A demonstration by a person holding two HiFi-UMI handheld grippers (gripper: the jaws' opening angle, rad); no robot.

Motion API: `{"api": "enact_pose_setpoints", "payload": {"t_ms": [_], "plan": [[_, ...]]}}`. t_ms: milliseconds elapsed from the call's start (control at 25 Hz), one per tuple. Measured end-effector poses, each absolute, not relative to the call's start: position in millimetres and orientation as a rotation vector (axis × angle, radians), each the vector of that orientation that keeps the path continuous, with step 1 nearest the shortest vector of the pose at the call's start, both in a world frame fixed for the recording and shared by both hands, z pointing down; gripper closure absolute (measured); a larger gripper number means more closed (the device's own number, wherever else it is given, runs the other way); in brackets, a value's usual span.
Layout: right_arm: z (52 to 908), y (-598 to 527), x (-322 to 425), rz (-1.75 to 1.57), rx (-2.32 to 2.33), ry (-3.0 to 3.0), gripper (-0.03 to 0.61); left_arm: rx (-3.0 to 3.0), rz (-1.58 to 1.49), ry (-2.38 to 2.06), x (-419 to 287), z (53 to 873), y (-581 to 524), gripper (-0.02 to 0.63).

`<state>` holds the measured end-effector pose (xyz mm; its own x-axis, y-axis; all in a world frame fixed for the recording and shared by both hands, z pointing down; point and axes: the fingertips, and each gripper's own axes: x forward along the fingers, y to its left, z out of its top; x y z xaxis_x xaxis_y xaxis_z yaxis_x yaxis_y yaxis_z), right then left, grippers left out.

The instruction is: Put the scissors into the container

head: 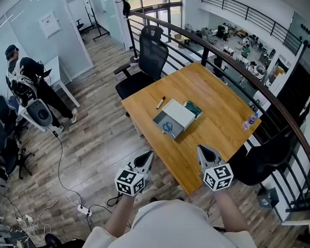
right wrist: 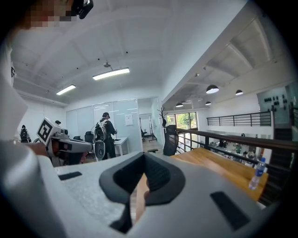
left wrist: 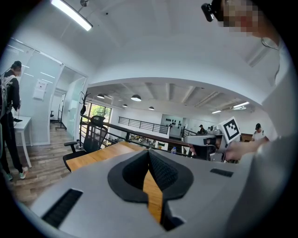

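Note:
Blue-handled scissors [head: 167,127] lie inside the open grey container [head: 160,120] on the wooden table [head: 210,92]. A white box part [head: 178,114] adjoins the container on its far side. Both grippers hover near my body, off the table's near corner and well short of the container. The left gripper [head: 148,155] has its jaws together with nothing in them; its own view shows the tips [left wrist: 149,153] meeting over the table edge. The right gripper [head: 203,149] is likewise shut and empty [right wrist: 144,158].
A black marker [head: 160,102] lies left of the box, a green item [head: 193,109] to its right, and a water bottle [head: 249,121] near the right edge. Black office chairs [head: 149,59] [head: 263,159] flank the table. A railing runs behind it. A person [head: 30,75] stands far left.

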<state>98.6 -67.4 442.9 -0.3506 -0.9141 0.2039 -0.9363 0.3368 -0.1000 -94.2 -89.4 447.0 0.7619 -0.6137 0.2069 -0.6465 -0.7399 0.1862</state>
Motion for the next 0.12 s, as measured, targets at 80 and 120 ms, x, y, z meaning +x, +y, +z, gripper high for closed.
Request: {"api": "enact_pose_setpoints", "payload": {"t_ms": [80, 120], "plan": [[446.6, -65.9, 102.0, 0.320, 1.724, -2.473, 0.577, 2.711, 0.195, -0.984, -90.7, 447.8, -87.5, 0.620], [448.2, -65.0, 103.7, 0.327, 1.725, -2.471, 0.577, 2.711, 0.196, -0.982, -88.9, 448.1, -86.6, 0.620]]}}
